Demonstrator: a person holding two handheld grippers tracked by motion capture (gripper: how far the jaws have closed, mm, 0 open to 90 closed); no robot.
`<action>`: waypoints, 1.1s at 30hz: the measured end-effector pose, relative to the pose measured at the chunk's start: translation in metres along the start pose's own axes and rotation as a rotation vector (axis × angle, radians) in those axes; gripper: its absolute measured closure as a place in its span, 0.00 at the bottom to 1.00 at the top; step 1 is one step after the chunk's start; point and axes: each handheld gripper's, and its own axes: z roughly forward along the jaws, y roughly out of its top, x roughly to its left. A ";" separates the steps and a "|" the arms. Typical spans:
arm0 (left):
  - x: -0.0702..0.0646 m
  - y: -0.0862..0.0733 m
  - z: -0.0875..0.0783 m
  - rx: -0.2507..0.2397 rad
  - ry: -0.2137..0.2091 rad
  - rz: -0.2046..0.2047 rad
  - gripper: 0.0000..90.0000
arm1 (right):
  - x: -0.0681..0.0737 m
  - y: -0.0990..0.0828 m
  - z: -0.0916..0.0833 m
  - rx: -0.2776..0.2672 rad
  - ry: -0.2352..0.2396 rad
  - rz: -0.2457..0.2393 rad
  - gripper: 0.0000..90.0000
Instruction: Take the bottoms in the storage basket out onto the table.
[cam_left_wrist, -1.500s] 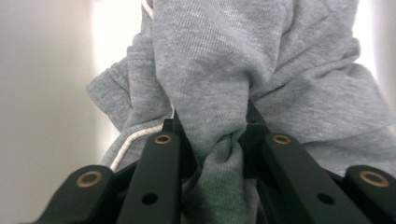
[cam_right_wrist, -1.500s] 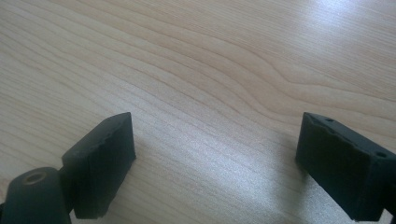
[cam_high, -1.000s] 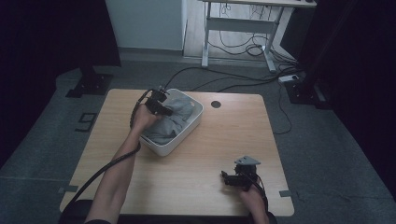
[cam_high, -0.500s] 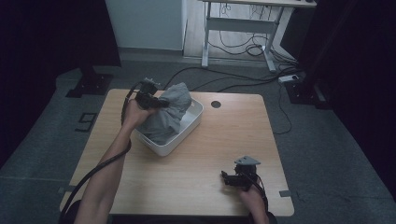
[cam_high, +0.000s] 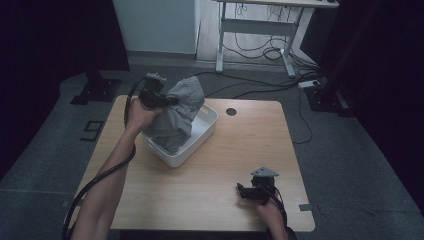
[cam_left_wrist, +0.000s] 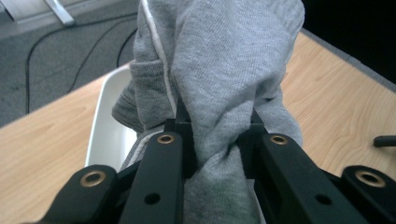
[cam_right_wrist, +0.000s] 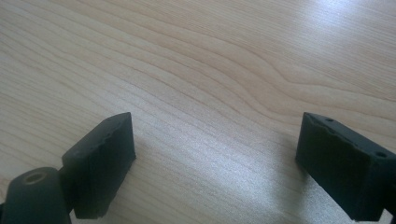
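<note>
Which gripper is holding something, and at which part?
The left gripper pinches the grey garment at a bunched fold; the right gripper holds nothing.

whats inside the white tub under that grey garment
The lower end of the grey garment hangs into the white tub, pinched by the left gripper. It covers most of the tub's floor, so anything beneath stays hidden.

The garment (cam_high: 177, 112) is heather grey with a thin white seam line running down one fold. The tub (cam_high: 202, 135) under it is plain white. Both tools, left tool (cam_high: 167, 101) and right tool (cam_high: 240, 190), are black, the left with small brass-coloured rivets. The table (cam_high: 225, 150) is pale wood with flowing grain. The floor (cam_high: 50, 145) is speckled grey.
</note>
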 end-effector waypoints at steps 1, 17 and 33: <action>-0.002 0.002 -0.003 -0.004 0.001 0.006 0.84 | 0.000 0.000 0.000 0.000 0.000 0.000 0.13; -0.030 0.037 -0.042 -0.077 0.008 0.058 0.84 | 0.000 0.000 0.000 -0.001 0.000 0.003 0.13; -0.068 0.067 -0.065 -0.102 0.006 0.132 0.84 | -0.001 0.000 -0.001 0.001 0.010 -0.007 0.13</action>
